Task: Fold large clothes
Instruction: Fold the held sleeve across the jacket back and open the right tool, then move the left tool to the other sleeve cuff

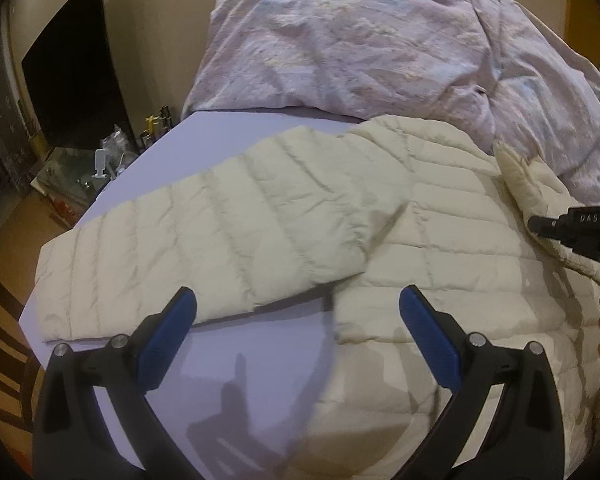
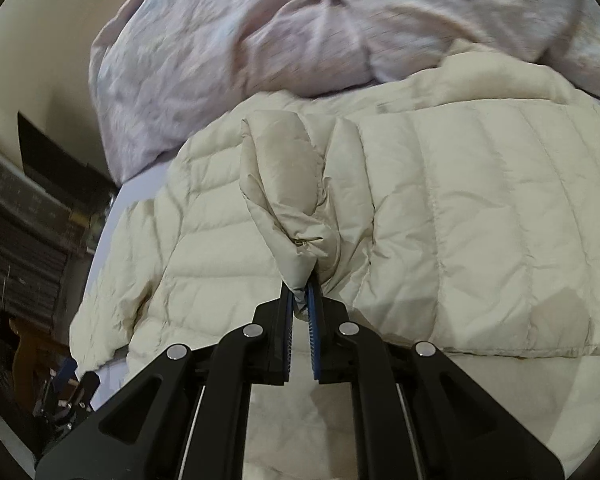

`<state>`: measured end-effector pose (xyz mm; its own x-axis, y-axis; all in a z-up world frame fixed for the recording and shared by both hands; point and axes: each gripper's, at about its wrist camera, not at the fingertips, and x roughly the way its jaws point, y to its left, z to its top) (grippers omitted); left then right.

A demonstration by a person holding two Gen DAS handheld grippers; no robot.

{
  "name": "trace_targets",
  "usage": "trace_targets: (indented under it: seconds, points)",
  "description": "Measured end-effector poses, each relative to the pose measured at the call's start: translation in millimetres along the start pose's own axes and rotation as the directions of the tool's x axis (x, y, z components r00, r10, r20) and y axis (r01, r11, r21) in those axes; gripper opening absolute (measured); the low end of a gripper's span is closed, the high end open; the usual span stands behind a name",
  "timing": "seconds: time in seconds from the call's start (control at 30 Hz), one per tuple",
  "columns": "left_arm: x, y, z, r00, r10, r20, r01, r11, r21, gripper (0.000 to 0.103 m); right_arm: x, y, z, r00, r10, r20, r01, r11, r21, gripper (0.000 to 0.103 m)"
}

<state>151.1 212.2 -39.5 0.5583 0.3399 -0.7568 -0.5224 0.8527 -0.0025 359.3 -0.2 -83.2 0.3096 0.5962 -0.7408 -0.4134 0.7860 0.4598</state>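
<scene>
While the puffy cream jacket [image 1: 440, 240] lay spread on the pale purple bed sheet [image 1: 220, 360], the right gripper [image 2: 301, 300] had its two fingers squeezed tight on a bunched bit of the jacket's edge [image 2: 284, 184]. A small zipper showed on that bit. It stood up from the jacket like a little tent, pointing toward twelve o'clock in the right wrist view.

The left gripper [image 1: 298, 312] had its fingers wide apart and held nothing. It hung over the sheet, near the bottom edge of the sleeve [image 1: 204, 232]. That sleeve stretched out toward nine o'clock in the left wrist view. A pink crumpled blanket [image 1: 360, 48] sat past the jacket at twelve o'clock.

The step looked like folding one side of the jacket over the middle. To do it well, the right gripper should keep its tight hold and carry the edge low and slow across, so the puffy cloth lands flat. The left gripper could press the jacket down so it does not slide. The sleeve should be tucked in next.
</scene>
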Motion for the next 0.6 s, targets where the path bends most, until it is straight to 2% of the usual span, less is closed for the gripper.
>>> trace_targets:
  seconds: [0.03, 0.1, 0.13, 0.17, 0.33, 0.4, 0.5, 0.6]
  points:
    - [0, 4, 0, 1.0, 0.001, -0.004, -0.001, 1.0, -0.007, 0.101, 3, 4, -1, 1.0, -0.006, -0.007, 0.006, 1.0, -0.009, 0.011]
    - [1, 10, -1, 1.0, 0.007, -0.009, -0.007, 1.0, -0.015, 0.101, 7, 12, -3, 0.999, -0.002, -0.037, 0.001, 0.999, -0.034, 0.027]
    - [1, 14, -2, 1.0, 0.012, -0.012, -0.012, 1.0, -0.019, 0.101, 6, 14, -3, 0.999, 0.006, -0.043, -0.008, 0.999, -0.039, 0.039]
    - [1, 17, -2, 1.0, 0.016, -0.017, -0.017, 1.0, -0.022, 0.101, 1, 16, -3, 1.0, 0.011, -0.024, -0.012, 0.999, -0.043, 0.043]
    - [-1, 37, -9, 0.999, 0.03, -0.027, -0.031, 0.998, -0.054, 0.101, -27, 14, 9, 0.992, -0.051, 0.119, 0.06, 0.996, -0.07, 0.043]
    - [-2, 45, -12, 0.999, 0.034, -0.031, -0.036, 0.997, -0.068, 0.101, -29, 6, 16, 0.982, -0.107, 0.154, 0.116, 0.992, -0.054, 0.043]
    - [-1, 57, -16, 0.997, 0.035, -0.068, -0.042, 0.994, -0.101, 0.101, -14, -6, 21, 0.974, -0.184, 0.136, 0.19, 0.981, -0.035, 0.043]
    - [2, 70, -21, 0.994, 0.031, -0.109, -0.046, 0.989, -0.141, 0.101, 13, -18, 19, 0.966, -0.248, 0.072, 0.251, 0.968, -0.022, 0.043]
